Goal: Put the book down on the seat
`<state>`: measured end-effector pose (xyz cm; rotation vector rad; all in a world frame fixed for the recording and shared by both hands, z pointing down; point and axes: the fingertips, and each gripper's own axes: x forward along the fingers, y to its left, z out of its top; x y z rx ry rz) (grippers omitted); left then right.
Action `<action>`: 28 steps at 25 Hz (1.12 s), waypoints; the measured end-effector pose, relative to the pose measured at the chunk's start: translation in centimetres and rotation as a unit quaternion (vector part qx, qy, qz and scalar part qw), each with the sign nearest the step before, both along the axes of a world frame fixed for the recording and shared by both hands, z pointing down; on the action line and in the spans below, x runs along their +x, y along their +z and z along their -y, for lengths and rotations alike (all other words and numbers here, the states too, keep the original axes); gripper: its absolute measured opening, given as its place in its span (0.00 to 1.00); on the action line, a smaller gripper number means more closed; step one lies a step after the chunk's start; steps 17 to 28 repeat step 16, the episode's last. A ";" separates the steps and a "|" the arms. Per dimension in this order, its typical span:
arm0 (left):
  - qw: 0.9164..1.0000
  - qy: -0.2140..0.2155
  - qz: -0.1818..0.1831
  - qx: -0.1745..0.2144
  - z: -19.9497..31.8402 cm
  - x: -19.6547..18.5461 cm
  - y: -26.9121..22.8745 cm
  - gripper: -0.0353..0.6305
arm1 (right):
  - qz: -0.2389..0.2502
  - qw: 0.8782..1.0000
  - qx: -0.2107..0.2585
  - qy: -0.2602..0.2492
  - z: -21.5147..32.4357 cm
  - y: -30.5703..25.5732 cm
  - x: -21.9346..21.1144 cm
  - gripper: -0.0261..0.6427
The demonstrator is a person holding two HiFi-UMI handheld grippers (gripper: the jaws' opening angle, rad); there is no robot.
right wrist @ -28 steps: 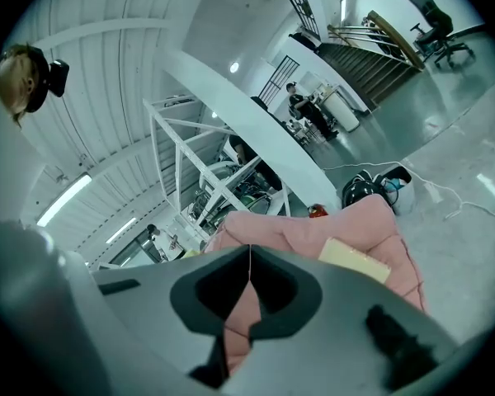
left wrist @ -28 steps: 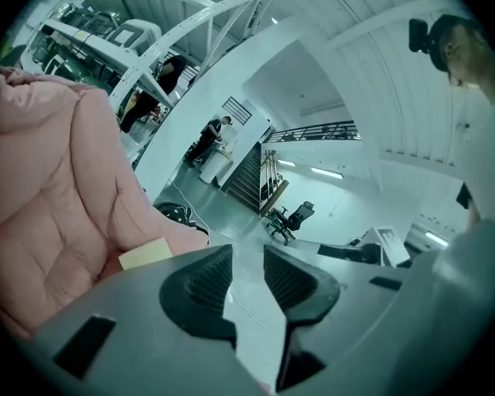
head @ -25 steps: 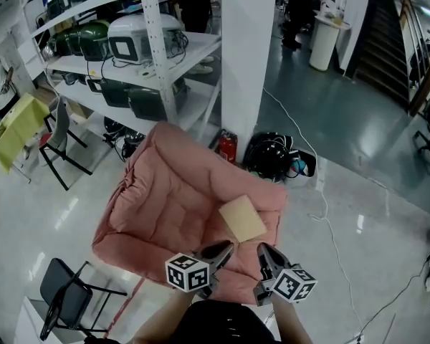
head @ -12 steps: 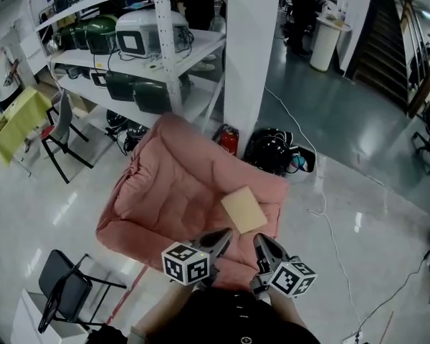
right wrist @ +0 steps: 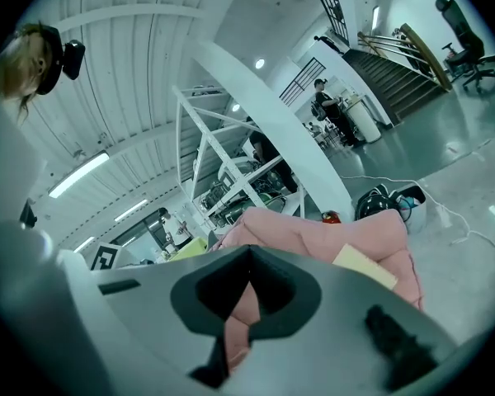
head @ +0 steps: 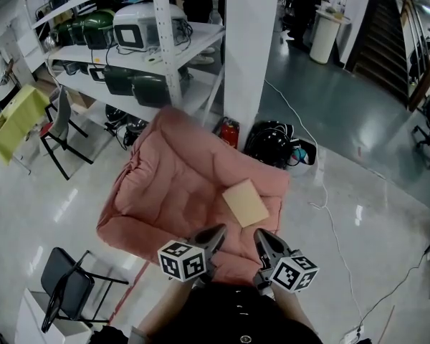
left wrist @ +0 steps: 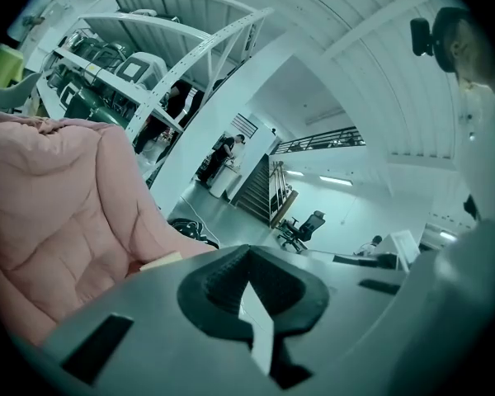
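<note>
Left gripper (left wrist: pixel 249 252): jaws fully together, tips touching, nothing btw. them. Right gripper (right wrist: pixel 249 250): jaws also closed at the tips, nothing held; only the pink seat (right wrist: pixel 313 229) shows through the gap behind the tips. In the head view the left gripper (head: pixel 218 229) and right gripper (head: pixel 260 235) are side by side at the front edge of the seat (head: pixel 165 185), both pointing away from the person.

The book (head: pixel 246 202) is free, apart from both grippers, just beyond their tips. It lies flat on the right part of the seat cushion, close to the right side bolster. It is a thin rectangle w/ a plain pale tan cover; no print can be seen. Its long axis runs approx. from the person toward the backrest, w/ the near end turned a little to the right. In the right gripper view the book (right wrist: pixel 365 266) shows as a pale slab on the pink cushion; in the left gripper view only a narrow edge of the book (left wrist: pixel 161 261) is visible.

Around: the seat is pink, quilted, on a glossy floor. Behind it are a white pillar (head: pixel 247 49) and a shelf rack (head: pixel 158 56) w/ old monitors, a red extinguisher (head: pixel 229 131) at the pillar foot and a black folding chair (head: pixel 64 292) at lower left.
</note>
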<state>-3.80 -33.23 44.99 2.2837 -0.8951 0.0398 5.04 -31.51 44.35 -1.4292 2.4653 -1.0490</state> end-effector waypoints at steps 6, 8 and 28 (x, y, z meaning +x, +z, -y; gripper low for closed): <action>1.000 -0.004 -0.008 -0.018 -0.4 -0.2 0.6 0.07 | -0.006 1.000 -0.012 -0.014 -0.5 0.7 -0.6 0.06; 1.000 -0.006 -0.010 -0.027 -0.7 -0.3 1.1 0.07 | -0.008 1.000 -0.014 -0.016 -0.7 0.9 -0.7 0.06; 0.999 -0.003 -0.010 -0.045 -1.1 -0.2 2.0 0.07 | -0.017 0.999 -0.023 -0.020 -0.5 1.3 -0.6 0.06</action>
